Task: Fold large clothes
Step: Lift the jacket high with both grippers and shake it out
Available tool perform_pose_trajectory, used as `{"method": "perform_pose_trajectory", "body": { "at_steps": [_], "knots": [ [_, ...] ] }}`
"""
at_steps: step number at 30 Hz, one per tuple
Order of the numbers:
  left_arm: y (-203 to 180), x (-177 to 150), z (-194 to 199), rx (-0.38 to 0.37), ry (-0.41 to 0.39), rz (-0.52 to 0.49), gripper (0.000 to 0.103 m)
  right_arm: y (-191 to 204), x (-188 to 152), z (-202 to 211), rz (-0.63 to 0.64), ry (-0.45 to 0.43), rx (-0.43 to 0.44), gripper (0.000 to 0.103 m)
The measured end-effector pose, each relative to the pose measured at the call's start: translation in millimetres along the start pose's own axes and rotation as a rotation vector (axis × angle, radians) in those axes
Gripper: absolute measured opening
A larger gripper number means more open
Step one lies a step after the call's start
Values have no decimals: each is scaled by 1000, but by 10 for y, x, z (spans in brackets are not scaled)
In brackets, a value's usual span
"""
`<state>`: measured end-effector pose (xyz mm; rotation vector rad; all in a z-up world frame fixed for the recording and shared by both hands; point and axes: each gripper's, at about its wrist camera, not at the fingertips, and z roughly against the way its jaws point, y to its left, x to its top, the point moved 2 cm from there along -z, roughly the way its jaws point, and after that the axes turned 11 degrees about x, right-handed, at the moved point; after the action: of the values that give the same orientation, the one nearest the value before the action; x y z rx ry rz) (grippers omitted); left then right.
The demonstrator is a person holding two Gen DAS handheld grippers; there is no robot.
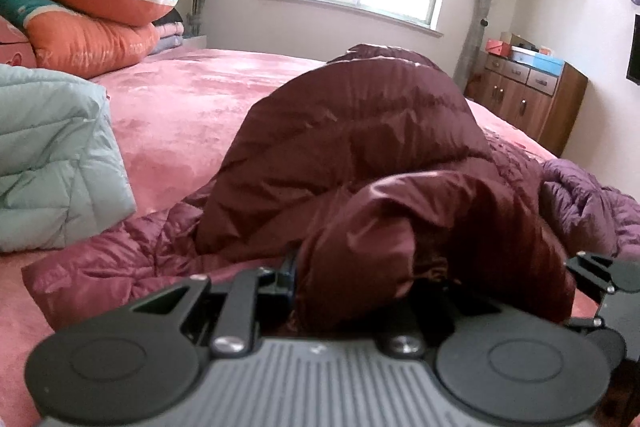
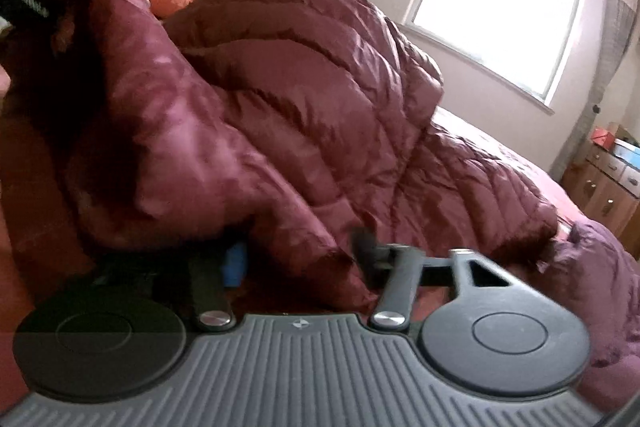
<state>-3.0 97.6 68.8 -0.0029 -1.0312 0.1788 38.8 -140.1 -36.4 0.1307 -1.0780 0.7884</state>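
Left gripper (image 1: 352,287) jaws buried, clamping maroon down jacket (image 1: 360,131), right gripper (image 2: 296,251) jaws blurred, fabric between, grip unclear

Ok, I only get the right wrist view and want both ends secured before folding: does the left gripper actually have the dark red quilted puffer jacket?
Observer: Yes. The left gripper is shut on a bunched fold of the dark red quilted puffer jacket.
Operator: Anything beside the jacket on that side?
Observer: A folded pale green quilted jacket lies on the pink plush bedspread, close by to the left in the left wrist view.
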Motion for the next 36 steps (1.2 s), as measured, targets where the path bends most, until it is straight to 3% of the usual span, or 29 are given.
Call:
{"method": "perform_pose_trajectory", "body": {
  "at_steps": [5, 9, 21, 36],
  "knots": [
    [-16, 61, 103, 7, -40, 3, 14, 58, 74, 42, -17, -33, 12, 18],
    [-4, 184, 317, 1, -112, 20, 13, 118, 179, 419, -70, -110, 1, 11],
    [-117, 683, 1281, -25, -378, 35, 11, 129, 814, 1639, -254, -432, -130, 8],
    [-316, 1222, 2535, -81, -667, 20, 11, 489, 1612, 3165, -107, -713, -355, 7]
  ]
}}
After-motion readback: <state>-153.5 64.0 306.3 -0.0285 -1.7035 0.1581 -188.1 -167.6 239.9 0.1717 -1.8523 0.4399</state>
